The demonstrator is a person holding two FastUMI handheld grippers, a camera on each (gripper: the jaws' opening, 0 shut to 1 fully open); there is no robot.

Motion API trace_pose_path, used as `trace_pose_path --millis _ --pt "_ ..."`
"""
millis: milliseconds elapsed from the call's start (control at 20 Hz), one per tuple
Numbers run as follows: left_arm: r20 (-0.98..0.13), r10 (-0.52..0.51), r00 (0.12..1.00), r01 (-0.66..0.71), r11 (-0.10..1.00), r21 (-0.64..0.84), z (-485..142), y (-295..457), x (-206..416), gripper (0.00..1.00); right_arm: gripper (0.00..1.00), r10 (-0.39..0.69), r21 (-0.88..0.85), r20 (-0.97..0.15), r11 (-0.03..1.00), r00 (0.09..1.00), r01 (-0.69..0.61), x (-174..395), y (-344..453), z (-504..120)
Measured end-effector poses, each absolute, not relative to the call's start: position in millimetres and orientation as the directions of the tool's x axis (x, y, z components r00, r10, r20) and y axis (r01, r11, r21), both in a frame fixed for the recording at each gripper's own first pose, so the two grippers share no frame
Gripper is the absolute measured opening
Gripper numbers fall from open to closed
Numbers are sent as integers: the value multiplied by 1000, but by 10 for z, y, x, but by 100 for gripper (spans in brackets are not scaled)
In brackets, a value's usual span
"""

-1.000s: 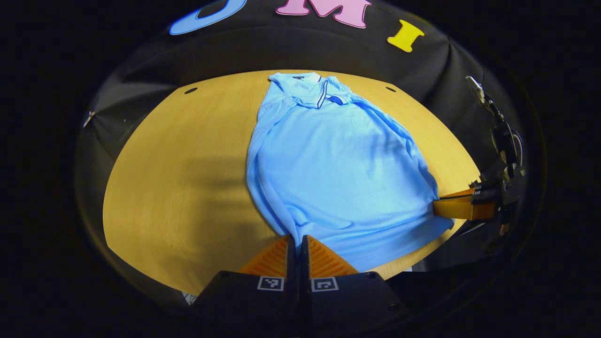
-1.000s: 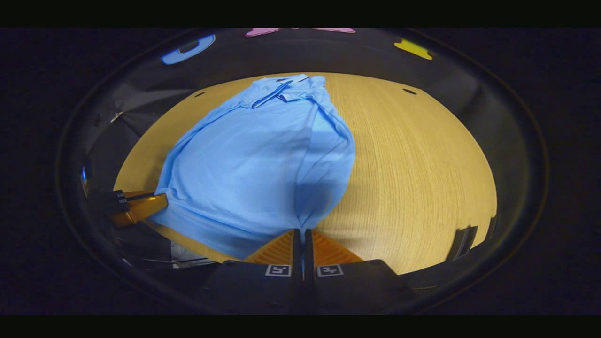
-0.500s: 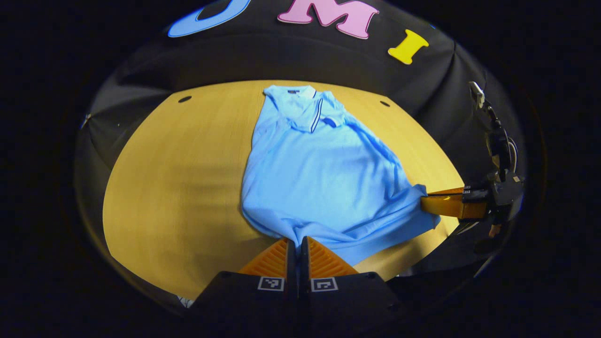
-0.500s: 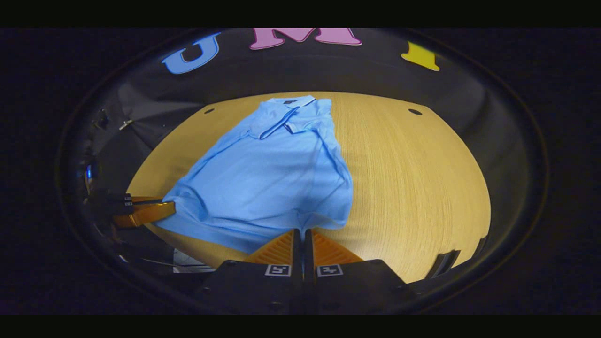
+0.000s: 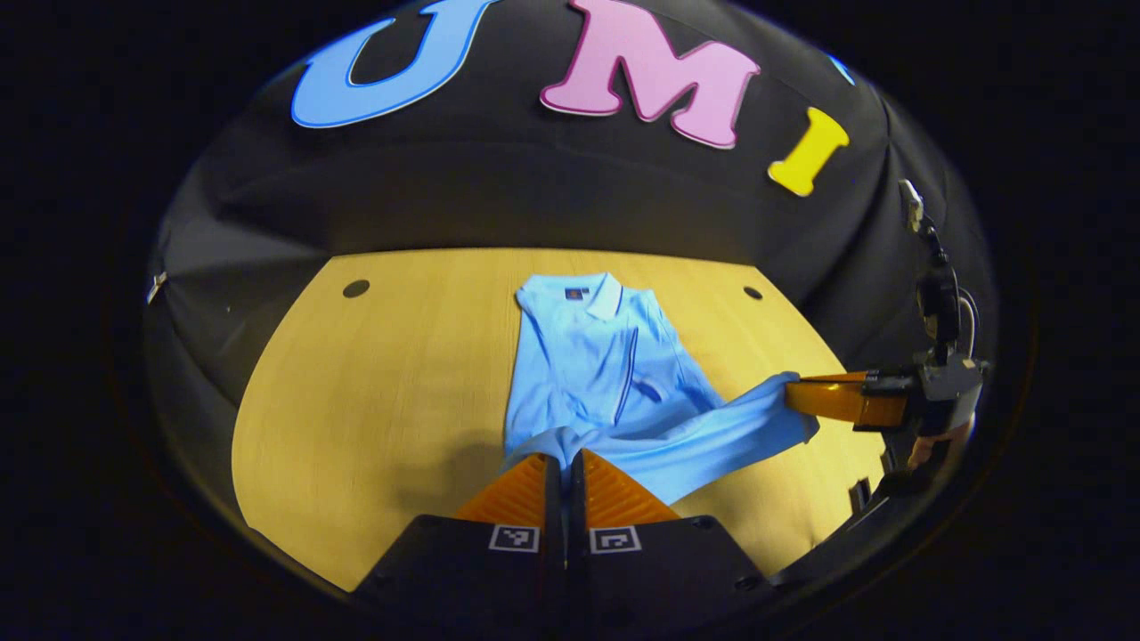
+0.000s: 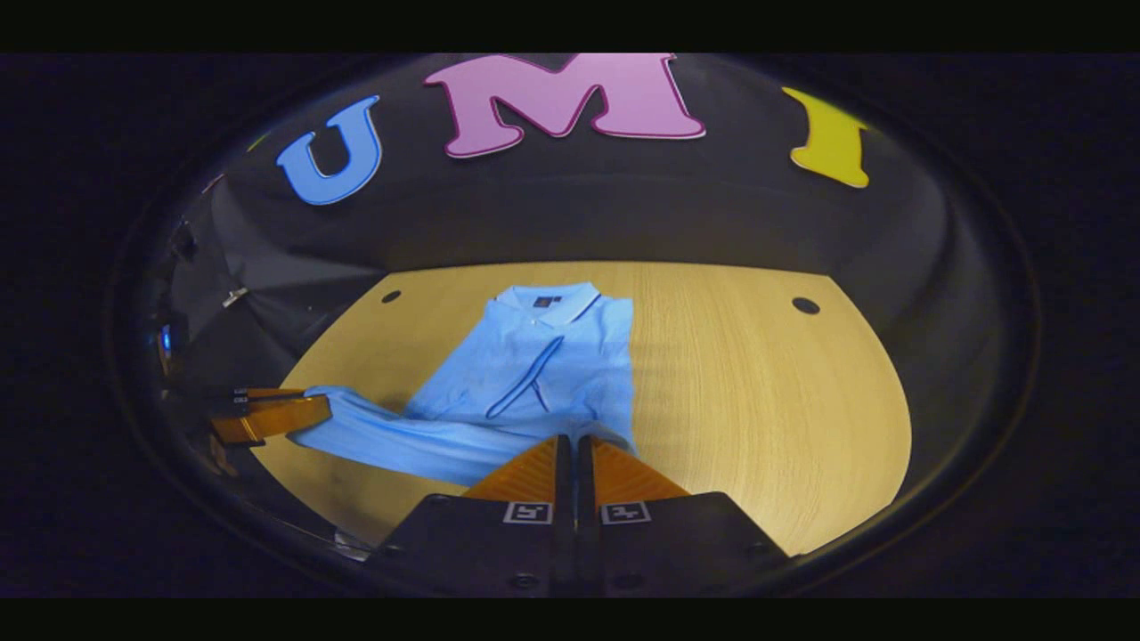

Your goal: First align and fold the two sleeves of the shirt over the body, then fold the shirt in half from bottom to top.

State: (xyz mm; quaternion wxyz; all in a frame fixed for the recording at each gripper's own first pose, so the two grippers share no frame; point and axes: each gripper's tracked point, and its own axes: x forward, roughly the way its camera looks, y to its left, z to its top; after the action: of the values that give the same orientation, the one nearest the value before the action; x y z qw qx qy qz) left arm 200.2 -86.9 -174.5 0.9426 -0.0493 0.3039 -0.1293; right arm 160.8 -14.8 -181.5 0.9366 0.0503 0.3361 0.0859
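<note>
— Left gripper (image 5: 565,465) has its fingers pressed together on the shirt (image 5: 595,356), doesn't it?

— Yes, pinched tight on a corner of the hem, with blue cloth bunched right at the tips. From that gripper the shirt runs away toward twelve o'clock, collar (image 5: 588,292) at the far end, near the back edge of the table (image 5: 356,401).

— And the right gripper (image 6: 576,450)?

— Same grip: fingers closed with a sliver of blue cloth showing between them, on the other hem corner. In the right gripper view the shirt spreads from its tips toward eleven o'clock, collar (image 6: 548,298) again at the far end.

— So the hem hangs between the two?

— It does. In the left gripper view the hem stretches as a lifted band from the near tips out toward three o'clock, where the right gripper (image 5: 797,398) holds it, a hand (image 5: 926,445) just visible behind. In the right gripper view the band goes the other way, toward nine o'clock, to the left gripper (image 6: 307,411).

— Is the shirt flat?

— The upper half lies flat on the table (image 6: 757,401), placket up. The lower part is raised off the wood and carried over the body; whether the sleeves sit neatly beneath, I cannot tell.
</note>
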Motion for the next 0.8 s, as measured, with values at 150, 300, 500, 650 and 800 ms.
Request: trace_pose_path --millis 150,300,500,650,800 --pt "-510 -268 818 201 962 -183 -1485 -919 2560 6 5 198 155 -575 979 794 -132 2224 -160 -1630" --pt "-483 -241 842 210 970 -119 -1398 -936 3186 6 0 188 147 -518 981 834 -130 2897 -201 -1455" --pt "-462 -195 865 207 978 -26 -1456 -873 4031 6 3 169 137 -459 983 872 -119 3687 -196 -1392" --pt "-450 -159 879 180 984 4 -1670 -782 4605 6 10 147 128 -441 987 886 -101 4258 -214 -1537" --pt "-441 -125 889 155 987 33 -1968 -687 5074 11 10 115 109 -445 991 888 -74 4628 -248 -1806"
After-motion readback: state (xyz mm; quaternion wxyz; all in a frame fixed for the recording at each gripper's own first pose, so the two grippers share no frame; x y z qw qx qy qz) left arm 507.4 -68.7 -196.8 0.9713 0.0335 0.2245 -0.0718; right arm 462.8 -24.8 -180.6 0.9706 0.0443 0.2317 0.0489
